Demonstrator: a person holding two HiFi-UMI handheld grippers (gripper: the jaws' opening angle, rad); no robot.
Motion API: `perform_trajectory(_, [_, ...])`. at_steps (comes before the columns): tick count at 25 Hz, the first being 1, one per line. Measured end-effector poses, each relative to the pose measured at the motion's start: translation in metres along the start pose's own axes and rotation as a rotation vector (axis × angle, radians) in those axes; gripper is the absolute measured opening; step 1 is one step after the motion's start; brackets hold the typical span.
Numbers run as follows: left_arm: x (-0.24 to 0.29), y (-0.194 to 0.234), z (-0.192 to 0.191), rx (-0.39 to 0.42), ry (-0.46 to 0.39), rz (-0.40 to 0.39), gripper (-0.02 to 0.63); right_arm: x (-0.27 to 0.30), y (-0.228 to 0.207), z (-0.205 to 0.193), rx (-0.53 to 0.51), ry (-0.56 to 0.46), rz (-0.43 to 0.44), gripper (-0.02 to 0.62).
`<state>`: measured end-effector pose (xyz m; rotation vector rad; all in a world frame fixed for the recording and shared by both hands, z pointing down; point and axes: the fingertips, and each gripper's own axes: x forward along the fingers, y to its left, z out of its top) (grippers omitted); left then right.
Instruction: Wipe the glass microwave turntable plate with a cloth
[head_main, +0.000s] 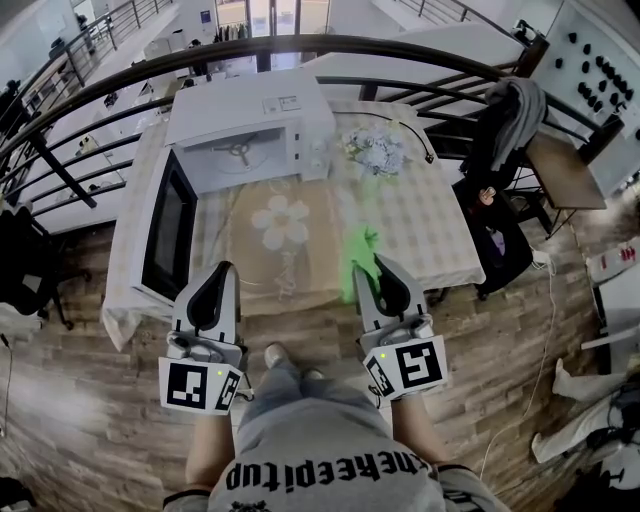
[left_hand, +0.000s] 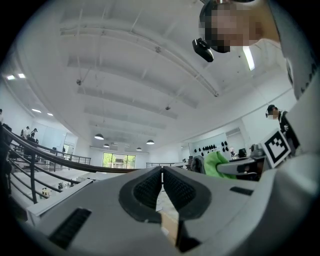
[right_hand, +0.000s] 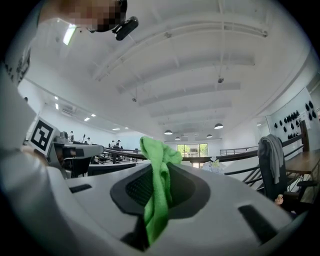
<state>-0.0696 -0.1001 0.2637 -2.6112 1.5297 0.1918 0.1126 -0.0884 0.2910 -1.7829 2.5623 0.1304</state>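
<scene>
The white microwave (head_main: 250, 125) stands at the back of the table with its door (head_main: 170, 230) swung open to the left; a roller ring (head_main: 237, 150) shows in the cavity. I cannot make out the glass plate for certain. My right gripper (head_main: 378, 264) (right_hand: 162, 167) is shut on a bright green cloth (head_main: 360, 262) (right_hand: 159, 200), which sticks up between its pads. My left gripper (head_main: 222, 272) (left_hand: 162, 170) is shut with nothing in it. Both hang near the table's front edge and tilt upward toward the ceiling. The green cloth (left_hand: 216, 162) also shows in the left gripper view.
A beige mat with a white flower shape (head_main: 280, 222) lies mid-table on the checked tablecloth (head_main: 440, 240). A bunch of pale flowers (head_main: 375, 150) sits at the back right. A chair with a grey jacket (head_main: 512, 120) stands to the right. A dark railing (head_main: 300, 45) curves behind.
</scene>
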Motion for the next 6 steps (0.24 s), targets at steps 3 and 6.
perform_trajectory(3, [-0.0021,-0.0011,-0.0005,0.000,0.000,0.005,0.012,-0.0020,0.0003,0.0012,0.003,-0.006,0.002,0.052])
perform_trajectory(6, [-0.0050,-0.0021,-0.0010,0.000,0.002,0.010,0.012,-0.0047,0.0018,0.0017,0.005,-0.011,0.006,0.052])
